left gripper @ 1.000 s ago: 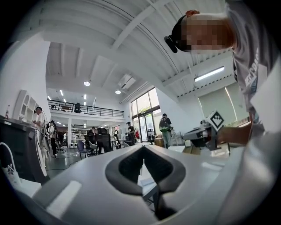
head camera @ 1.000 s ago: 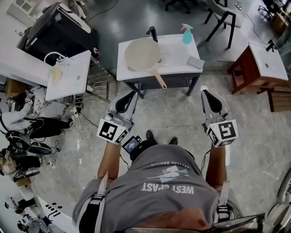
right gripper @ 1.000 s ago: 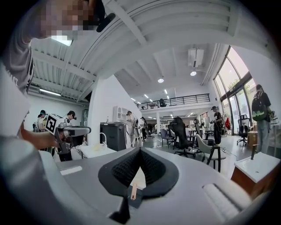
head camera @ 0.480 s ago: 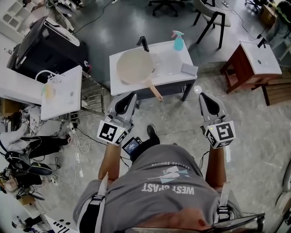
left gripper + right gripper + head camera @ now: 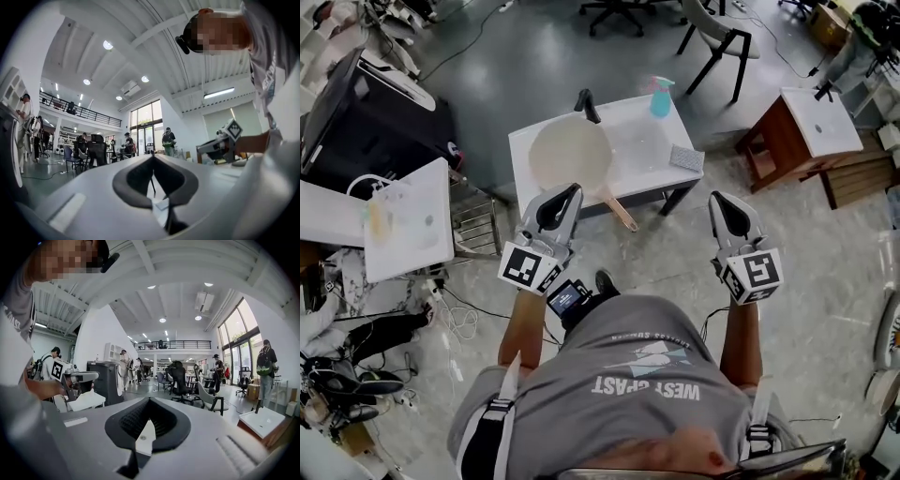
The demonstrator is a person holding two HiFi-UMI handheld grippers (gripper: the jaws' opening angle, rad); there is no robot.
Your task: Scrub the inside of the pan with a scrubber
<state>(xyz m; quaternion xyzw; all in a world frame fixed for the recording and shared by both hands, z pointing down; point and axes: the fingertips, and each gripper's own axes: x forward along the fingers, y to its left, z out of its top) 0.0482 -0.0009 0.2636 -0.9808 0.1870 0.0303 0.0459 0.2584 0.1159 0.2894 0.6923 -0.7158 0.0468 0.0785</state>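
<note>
A cream pan (image 5: 570,153) with a light wooden handle (image 5: 619,214) lies on a small white table (image 5: 652,155); the handle sticks out over the front edge. The grey scrubber (image 5: 686,157) lies at the table's right end. My left gripper (image 5: 572,192) is shut and empty, its tip just before the table's front edge next to the pan handle. My right gripper (image 5: 717,199) is shut and empty too, over the floor to the right of the table. Neither gripper view shows the pan: the left gripper (image 5: 152,157) and right gripper (image 5: 149,399) point level into the room.
A blue spray bottle (image 5: 660,97) and a black upright fitting (image 5: 586,103) stand at the table's back. A wooden stand with a white top (image 5: 811,127) is to the right, another white table (image 5: 403,220) and a black cabinet (image 5: 366,103) to the left, a chair (image 5: 717,37) behind.
The person has walked toward the table. Both grippers are closer to it; the left tip now reaches the front edge by the pan handle. Both jaws stayed shut.
</note>
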